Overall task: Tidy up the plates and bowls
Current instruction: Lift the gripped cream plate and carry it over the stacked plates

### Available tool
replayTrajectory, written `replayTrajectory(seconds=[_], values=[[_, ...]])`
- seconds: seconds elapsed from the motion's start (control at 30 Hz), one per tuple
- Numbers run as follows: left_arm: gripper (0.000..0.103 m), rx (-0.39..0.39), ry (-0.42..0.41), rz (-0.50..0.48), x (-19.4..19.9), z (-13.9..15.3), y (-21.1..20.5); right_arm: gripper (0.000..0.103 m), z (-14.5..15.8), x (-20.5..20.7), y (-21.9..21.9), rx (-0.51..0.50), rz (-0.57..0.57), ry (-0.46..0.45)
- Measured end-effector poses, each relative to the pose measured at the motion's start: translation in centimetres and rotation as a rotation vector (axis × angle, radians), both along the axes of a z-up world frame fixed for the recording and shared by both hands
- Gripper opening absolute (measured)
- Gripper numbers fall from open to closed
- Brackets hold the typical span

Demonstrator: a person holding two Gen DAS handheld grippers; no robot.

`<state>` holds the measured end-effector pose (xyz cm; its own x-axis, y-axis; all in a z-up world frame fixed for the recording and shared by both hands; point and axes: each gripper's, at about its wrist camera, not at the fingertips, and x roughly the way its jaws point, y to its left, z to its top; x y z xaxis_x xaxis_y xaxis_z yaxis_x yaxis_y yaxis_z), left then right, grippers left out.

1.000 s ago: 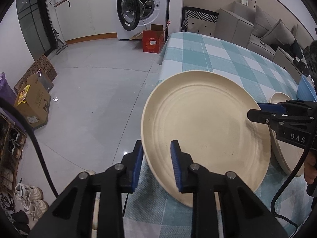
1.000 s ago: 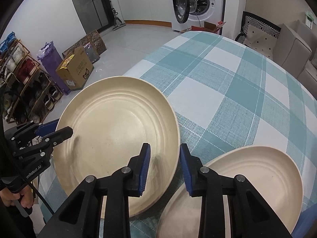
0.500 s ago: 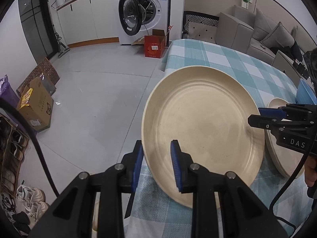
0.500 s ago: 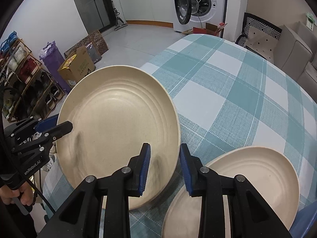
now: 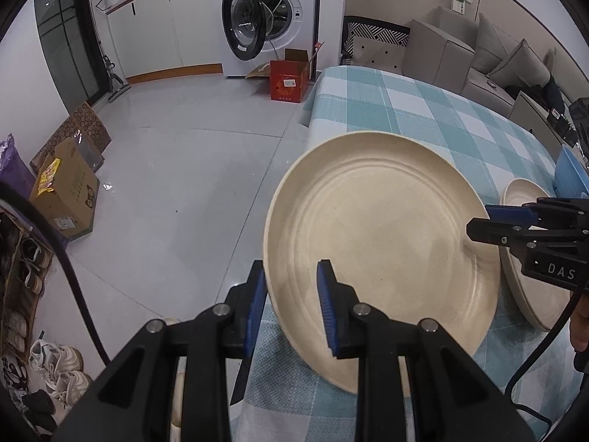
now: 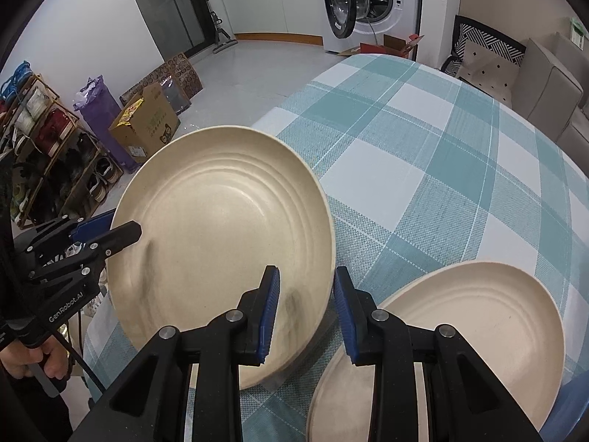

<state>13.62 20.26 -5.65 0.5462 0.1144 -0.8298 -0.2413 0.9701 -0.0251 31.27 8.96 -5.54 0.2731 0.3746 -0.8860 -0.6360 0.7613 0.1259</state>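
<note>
A large cream plate hangs tilted over the left edge of the teal checked table, held from both sides. My left gripper is shut on its near-left rim. My right gripper is shut on the opposite rim and shows at the right of the left wrist view. The left gripper shows at the left of the right wrist view, in a person's hand. A second cream plate lies on the cloth just right of the held one.
A blue item sits beyond the second plate. The table ends at the left over a grey tiled floor with a cardboard box and a shoe rack. A washing machine and a sofa stand at the back.
The large plate has tipped up a little and come slightly off the cloth while both grippers keep their hold. The second plate has not moved.
</note>
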Motion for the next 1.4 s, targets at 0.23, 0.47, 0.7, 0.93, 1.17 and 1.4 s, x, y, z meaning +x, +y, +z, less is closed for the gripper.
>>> replayTrajectory(seconds=[0.23, 0.47, 0.7, 0.93, 1.17, 1.4], values=[[0.026, -0.008, 0.016, 0.007, 0.4, -1.3, 0.5, 0.031, -0.7, -0.3, 0.3, -0.001, 0.013, 0.014], [0.026, -0.003, 0.022, -0.007, 0.1, -1.8, 0.3, 0.031, -1.6, -0.6, -0.1, 0.014, 0.009, 0.052], [0.026, 0.029, 0.036, 0.0, 0.0, -1.6, -0.1, 0.033, -1.6, -1.2, 0.4, -0.011, 0.015, 0.07], [0.026, 0.075, 0.039, -0.014, 0.0, -1.0, -0.5, 0.033, -1.2, -1.3, 0.5, -0.014, 0.008, 0.075], [0.026, 0.072, 0.027, -0.014, 0.0, -0.4, -0.3, 0.033, -0.6, -1.2, 0.2, 0.003, 0.0, 0.082], [0.026, 0.059, 0.014, -0.015, 0.0, 0.1, -0.1, 0.033, 0.1, -1.5, -0.3, 0.013, 0.002, 0.074]])
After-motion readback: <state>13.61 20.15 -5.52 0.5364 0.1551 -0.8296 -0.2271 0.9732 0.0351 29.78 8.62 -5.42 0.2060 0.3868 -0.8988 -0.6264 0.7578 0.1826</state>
